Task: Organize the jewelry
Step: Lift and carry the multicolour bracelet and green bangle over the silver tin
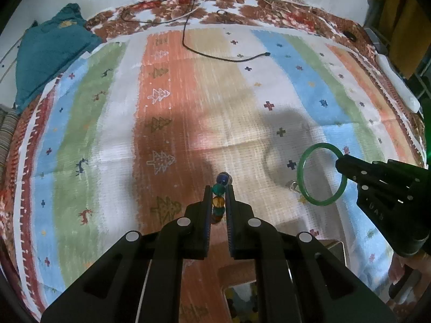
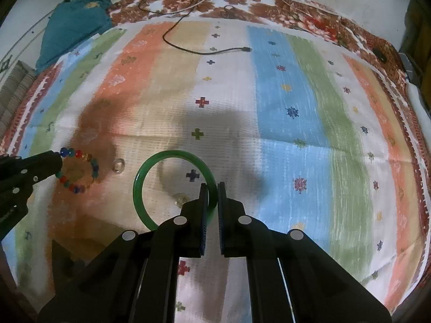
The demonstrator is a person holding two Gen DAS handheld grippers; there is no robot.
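My left gripper [image 1: 218, 188] is shut on a bracelet of coloured beads [image 1: 219, 189] and holds it above the striped cloth; the bracelet also shows in the right wrist view [image 2: 78, 171], hanging from the left gripper [image 2: 58, 161]. My right gripper [image 2: 212, 187] is shut on a green bangle [image 2: 140, 185], held above the cloth; the bangle also shows in the left wrist view [image 1: 305, 185], with the right gripper [image 1: 340, 162] on its rim. A small clear ring [image 2: 118, 165] and another small ring [image 2: 180, 198] lie on the cloth below.
A striped cloth [image 1: 188, 94] covers the surface. A black cable [image 1: 229, 58] lies across its far part. A teal cloth bundle [image 1: 51, 51] sits at the far left. A box with beads [image 1: 242, 296] shows under the left gripper.
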